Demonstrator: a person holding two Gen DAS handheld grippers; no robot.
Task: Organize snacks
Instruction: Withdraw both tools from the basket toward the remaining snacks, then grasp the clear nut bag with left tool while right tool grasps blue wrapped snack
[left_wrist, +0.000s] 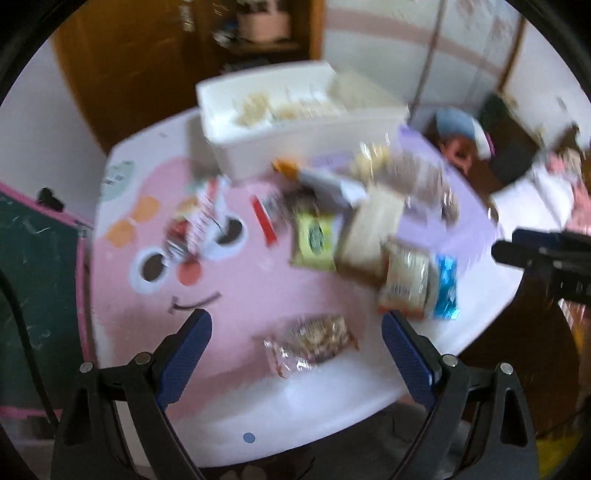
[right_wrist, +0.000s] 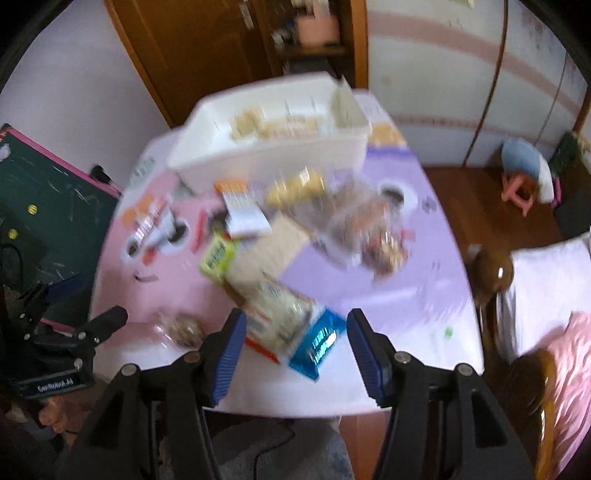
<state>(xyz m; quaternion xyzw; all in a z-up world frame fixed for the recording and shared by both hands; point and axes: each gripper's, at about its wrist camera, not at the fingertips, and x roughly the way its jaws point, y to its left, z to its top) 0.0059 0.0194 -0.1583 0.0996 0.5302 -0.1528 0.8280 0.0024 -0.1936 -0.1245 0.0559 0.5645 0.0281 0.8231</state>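
Many snack packets lie loose in the middle of the bench, well short of the white bin at its far side, which already holds a few pale packets. Nearest the front edge are a clear bag of nuts on its own and, to its right, a pale cracker pack touching a blue wrapper. Both views are blurred, so finer labels cannot be read.

The left claw stands wide with nothing in it, its blue pads framing the bag of nuts below. The right claw is also spread, narrower, and empty, framing the cracker pack and blue wrapper.

The step in hand looks like a first pick. To do it well, each claw should settle on one packet only: the left should straddle the nut bag across its short side, and the right should choose the blue wrapper or the cracker pack, not both. Pinching gently should avoid crushing the contents.
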